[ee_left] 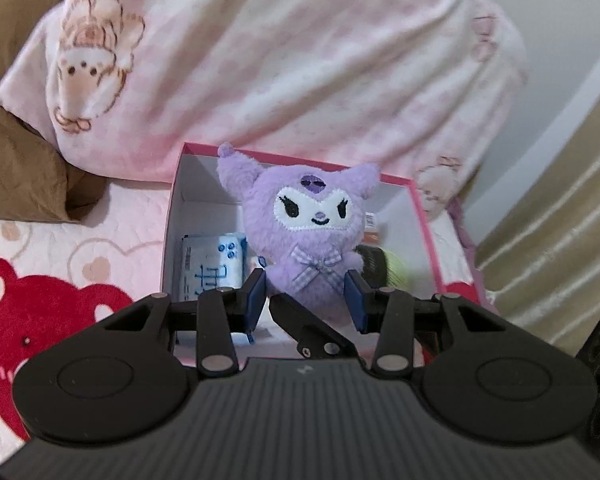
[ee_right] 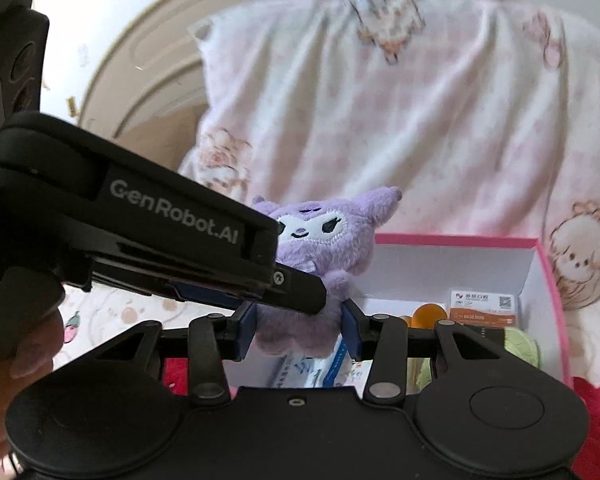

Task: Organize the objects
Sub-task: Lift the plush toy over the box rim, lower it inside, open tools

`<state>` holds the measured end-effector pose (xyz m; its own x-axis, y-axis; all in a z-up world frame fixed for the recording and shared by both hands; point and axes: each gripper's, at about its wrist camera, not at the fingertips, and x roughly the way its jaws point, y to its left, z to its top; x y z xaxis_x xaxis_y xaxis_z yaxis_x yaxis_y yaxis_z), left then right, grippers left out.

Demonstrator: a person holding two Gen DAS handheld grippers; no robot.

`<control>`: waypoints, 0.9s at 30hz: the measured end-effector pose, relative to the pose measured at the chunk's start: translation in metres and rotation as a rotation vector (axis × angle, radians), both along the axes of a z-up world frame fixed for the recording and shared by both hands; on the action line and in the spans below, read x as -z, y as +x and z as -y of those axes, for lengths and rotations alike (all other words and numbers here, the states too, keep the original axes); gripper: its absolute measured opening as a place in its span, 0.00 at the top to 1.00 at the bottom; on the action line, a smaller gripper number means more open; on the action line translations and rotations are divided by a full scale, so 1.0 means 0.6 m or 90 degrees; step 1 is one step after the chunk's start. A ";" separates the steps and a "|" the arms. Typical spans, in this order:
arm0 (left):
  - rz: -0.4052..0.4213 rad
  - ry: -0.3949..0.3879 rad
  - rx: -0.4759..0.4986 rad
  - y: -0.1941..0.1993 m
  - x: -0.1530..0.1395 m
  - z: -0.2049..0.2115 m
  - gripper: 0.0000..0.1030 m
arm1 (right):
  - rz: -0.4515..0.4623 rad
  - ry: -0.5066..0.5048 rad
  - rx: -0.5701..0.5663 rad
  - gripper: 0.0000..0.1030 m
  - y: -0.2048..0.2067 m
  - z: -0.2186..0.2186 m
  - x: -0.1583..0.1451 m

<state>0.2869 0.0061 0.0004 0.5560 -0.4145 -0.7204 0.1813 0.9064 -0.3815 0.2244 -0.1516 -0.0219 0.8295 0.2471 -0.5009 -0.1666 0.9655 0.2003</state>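
- A bed carries everything, covered by a pale quilted bedspread [ee_left: 112, 236] printed with hearts and red bear shapes [ee_left: 40, 312].
- A pink box [ee_left: 422, 216] with white inner walls sits open on the bedspread — near the fleece.
- A pink-and-white checked fleece blanket [ee_left: 300, 60] with cartoon animals lies bunched just behind the box.
- A brown pillow [ee_left: 16, 172] lies at the left — partly under the fleece.
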 end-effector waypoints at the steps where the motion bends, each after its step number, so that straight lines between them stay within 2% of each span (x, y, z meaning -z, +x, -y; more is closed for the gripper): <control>1: -0.005 -0.005 -0.005 0.014 0.009 0.000 0.60 | -0.005 -0.006 0.005 0.53 0.011 -0.001 0.004; 4: -0.035 -0.033 -0.024 0.060 0.046 -0.008 0.60 | -0.014 -0.034 0.029 0.53 0.048 -0.009 0.029; 8: -0.052 -0.017 -0.029 0.090 0.084 -0.004 0.60 | -0.059 -0.002 0.040 0.53 0.092 -0.002 0.062; 16: -0.080 -0.012 -0.036 0.129 0.135 0.009 0.60 | -0.151 0.001 0.055 0.52 0.163 0.009 0.100; 21: -0.126 -0.038 -0.050 0.151 0.175 0.015 0.62 | -0.183 -0.029 0.096 0.44 0.170 0.013 0.124; 26: -0.084 0.004 -0.048 0.133 0.171 0.029 0.62 | -0.153 -0.014 0.089 0.38 0.129 0.024 0.111; 27: -0.068 0.015 -0.046 0.124 0.164 0.030 0.59 | -0.149 -0.010 0.080 0.38 0.118 0.028 0.106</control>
